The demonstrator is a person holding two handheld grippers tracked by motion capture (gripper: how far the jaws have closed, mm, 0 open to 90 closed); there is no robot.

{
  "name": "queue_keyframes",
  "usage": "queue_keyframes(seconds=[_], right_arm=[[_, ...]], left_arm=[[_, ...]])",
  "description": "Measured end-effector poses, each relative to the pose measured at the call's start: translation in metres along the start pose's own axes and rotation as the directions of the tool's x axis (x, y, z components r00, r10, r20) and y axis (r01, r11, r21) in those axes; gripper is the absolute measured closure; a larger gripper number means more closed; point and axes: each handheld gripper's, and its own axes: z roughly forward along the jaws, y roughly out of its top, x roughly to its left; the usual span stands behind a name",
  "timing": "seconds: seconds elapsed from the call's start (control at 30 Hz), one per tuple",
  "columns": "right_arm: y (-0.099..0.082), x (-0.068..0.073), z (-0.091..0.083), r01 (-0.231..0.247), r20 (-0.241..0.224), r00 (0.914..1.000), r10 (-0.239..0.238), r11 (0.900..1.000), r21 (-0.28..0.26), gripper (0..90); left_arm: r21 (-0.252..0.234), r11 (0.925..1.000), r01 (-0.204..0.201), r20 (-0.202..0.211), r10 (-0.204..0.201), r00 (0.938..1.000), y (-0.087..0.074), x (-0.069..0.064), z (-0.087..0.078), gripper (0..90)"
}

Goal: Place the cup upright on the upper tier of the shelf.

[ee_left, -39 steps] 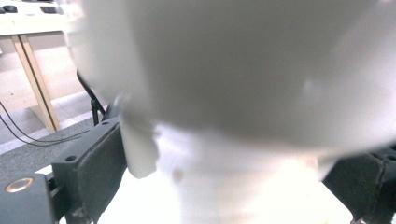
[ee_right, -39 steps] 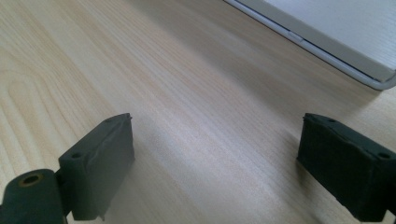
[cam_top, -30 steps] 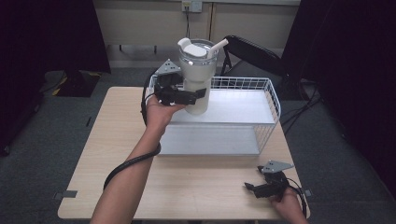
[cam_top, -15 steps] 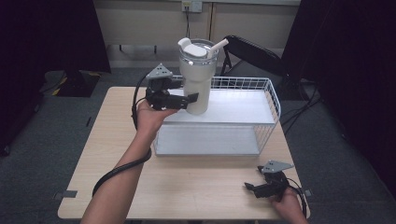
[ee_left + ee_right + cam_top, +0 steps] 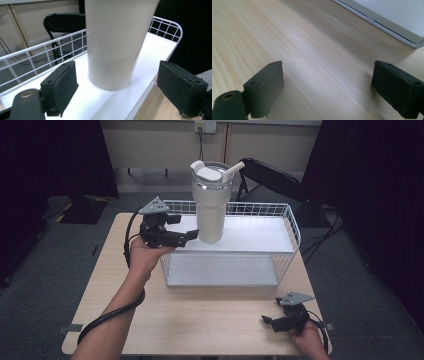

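- Grey carpet, dark curtains, a black chair (image 5: 270,172) behind; light wooden bench (image 5: 210,320) in front.
- White wire basket (image 5: 287,227) on the bench; white shelf board (image 5: 255,234) inside it.
- Tall cream tumbler (image 5: 211,202) with lid and straw: upright on the board, near the basket's left end.
- Left gripper (image 5: 186,236): released, jaws spread either side of the tumbler's base without touching; hand underneath, forearm reaching in from the bench's near-left.
- Right gripper (image 5: 267,321): released, empty, resting low on the bench at near-right.
- Handling, likely: withdraw the left gripper level and straight, so neither pad (image 5: 61,85) clips the tumbler.
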Motion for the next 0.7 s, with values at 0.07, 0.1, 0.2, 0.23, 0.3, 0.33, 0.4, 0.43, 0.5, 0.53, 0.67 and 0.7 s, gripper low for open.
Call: queue_keyframes(seconds=[0.07, 0.1, 0.2, 0.23, 0.3, 0.33, 0.4, 0.43, 0.5, 0.53, 0.67, 0.7], right_arm=[[0.000, 0.000, 0.000, 0.000, 0.000, 1.0000, 0.000, 1.0000, 0.000, 9.9], [0.000, 0.000, 0.000, 0.000, 0.000, 1.0000, 0.000, 1.0000, 0.000, 9.9], [0.000, 0.000, 0.000, 0.000, 0.000, 1.0000, 0.000, 1.0000, 0.000, 9.9], [0.000, 0.000, 0.000, 0.000, 0.000, 1.0000, 0.000, 1.0000, 0.000, 9.9], [0.000, 0.000, 0.000, 0.000, 0.000, 1.0000, 0.000, 1.0000, 0.000, 9.9], [0.000, 0.000, 0.000, -0.002, -0.001, 1.0000, 0.002, 1.0000, 0.002, 9.9], [0.000, 0.000, 0.000, -0.002, -0.001, 1.0000, 0.002, 1.0000, 0.002, 9.9], [0.000, 0.000, 0.000, -0.002, -0.001, 1.0000, 0.002, 1.0000, 0.002, 9.9], [0.000, 0.000, 0.000, -0.001, -0.002, 1.0000, 0.001, 1.0000, 0.003, 9.9], [0.000, 0.000, 0.000, 0.000, -0.002, 1.0000, 0.000, 1.0000, 0.002, 9.9], [0.000, 0.000, 0.000, -0.001, -0.001, 1.0000, 0.001, 1.0000, 0.002, 9.9], [0.000, 0.000, 0.000, -0.001, -0.001, 1.0000, 0.001, 1.0000, 0.003, 9.9]], left_arm=[[0.000, 1.0000, 0.001, 0.001, -0.001, 1.0000, -0.003, 0.000, -0.008, 16.3], [0.000, 1.0000, 0.001, 0.001, -0.001, 1.0000, -0.003, 0.000, -0.008, 16.3], [0.003, 1.0000, 0.003, 0.004, -0.003, 1.0000, -0.008, -0.001, -0.016, 16.3], [0.003, 1.0000, 0.003, 0.004, -0.003, 1.0000, -0.008, -0.001, -0.016, 16.2], [0.001, 1.0000, 0.005, 0.004, -0.005, 1.0000, -0.011, -0.001, -0.021, 16.3], [-0.004, 1.0000, 0.000, 0.004, 0.000, 1.0000, -0.014, -0.001, -0.026, 16.4], [-0.002, 1.0000, 0.002, 0.005, -0.002, 1.0000, -0.015, -0.001, -0.028, 16.3], [-0.002, 1.0000, -0.001, -0.001, 0.001, 1.0000, -0.017, -0.001, -0.030, 16.3], [-0.004, 1.0000, 0.001, 0.002, -0.001, 1.0000, -0.019, -0.001, -0.035, 16.3], [-0.013, 0.9999, 0.006, -0.001, -0.006, 1.0000, -0.022, -0.001, -0.040, 16.3], [-0.020, 0.9998, 0.006, -0.003, -0.006, 1.0000, -0.024, -0.001, -0.048, 16.2], [-0.017, 0.9998, 0.007, -0.001, -0.007, 1.0000, -0.025, 0.000, -0.050, 16.0]])
